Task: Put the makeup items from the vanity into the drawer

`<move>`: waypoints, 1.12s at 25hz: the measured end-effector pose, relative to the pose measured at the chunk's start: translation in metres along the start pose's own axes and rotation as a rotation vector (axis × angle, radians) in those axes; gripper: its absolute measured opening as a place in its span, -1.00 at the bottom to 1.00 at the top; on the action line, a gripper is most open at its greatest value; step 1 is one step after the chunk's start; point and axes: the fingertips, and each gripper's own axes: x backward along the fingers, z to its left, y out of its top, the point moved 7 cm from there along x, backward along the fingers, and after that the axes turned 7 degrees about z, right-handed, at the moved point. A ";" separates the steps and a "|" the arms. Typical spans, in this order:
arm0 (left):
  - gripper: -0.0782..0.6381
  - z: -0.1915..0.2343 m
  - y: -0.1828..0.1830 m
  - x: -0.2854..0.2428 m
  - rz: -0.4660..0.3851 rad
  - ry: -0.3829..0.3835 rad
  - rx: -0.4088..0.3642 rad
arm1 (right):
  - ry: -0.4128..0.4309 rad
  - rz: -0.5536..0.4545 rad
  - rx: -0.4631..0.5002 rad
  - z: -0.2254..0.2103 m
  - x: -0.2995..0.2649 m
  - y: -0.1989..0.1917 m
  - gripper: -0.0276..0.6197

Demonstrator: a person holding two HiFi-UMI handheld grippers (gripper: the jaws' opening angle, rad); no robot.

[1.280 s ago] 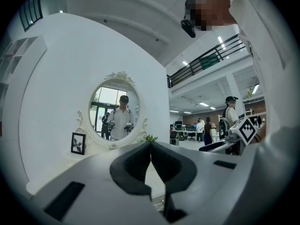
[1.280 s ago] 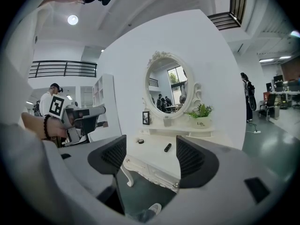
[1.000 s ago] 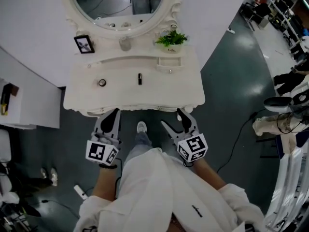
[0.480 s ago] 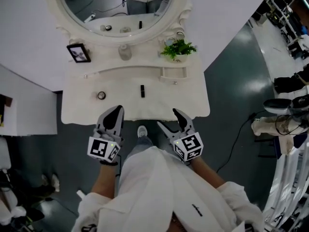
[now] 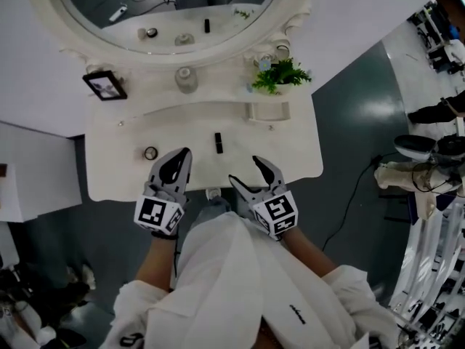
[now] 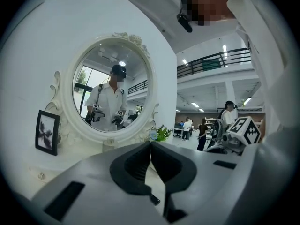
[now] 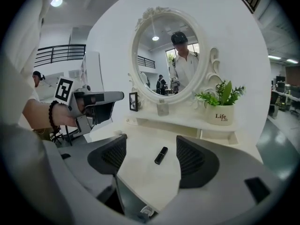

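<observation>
A black lipstick (image 5: pixel 218 142) lies at the middle of the white vanity top (image 5: pixel 290 155), and a small round compact (image 5: pixel 150 153) sits to its left. My left gripper (image 5: pixel 179 158) hangs over the vanity's front edge between the two, its pads together with nothing held. My right gripper (image 5: pixel 247 171) stands open just right of the lipstick and nearer than it. In the right gripper view the lipstick (image 7: pixel 161 155) lies on the top ahead, framed by the open right gripper (image 7: pixel 151 150). The left gripper (image 6: pixel 151 146) faces the oval mirror (image 6: pixel 112 95).
A small drawer (image 5: pixel 267 111) is set in the raised back shelf, below a potted plant (image 5: pixel 280 75). A glass bottle (image 5: pixel 186 78) and a picture frame (image 5: pixel 104 86) stand along the back. Racks and cables crowd the floor at the right (image 5: pixel 429 166).
Both grippers have moved forward from below the vanity's front edge to over it. The vanity has drawn closer in the head view. The jaws look unchanged.
</observation>
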 end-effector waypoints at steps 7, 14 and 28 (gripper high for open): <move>-0.71 0.027 -0.029 -0.030 0.066 -0.044 0.023 | -0.015 0.075 -0.017 -0.004 -0.051 0.000 0.18; -0.71 0.038 -0.053 -0.047 0.108 -0.049 0.064 | 0.001 0.148 -0.012 -0.011 -0.088 -0.006 0.26; -0.71 0.044 -0.091 -0.074 0.185 -0.007 0.116 | -0.036 0.295 0.045 -0.032 -0.143 -0.039 0.34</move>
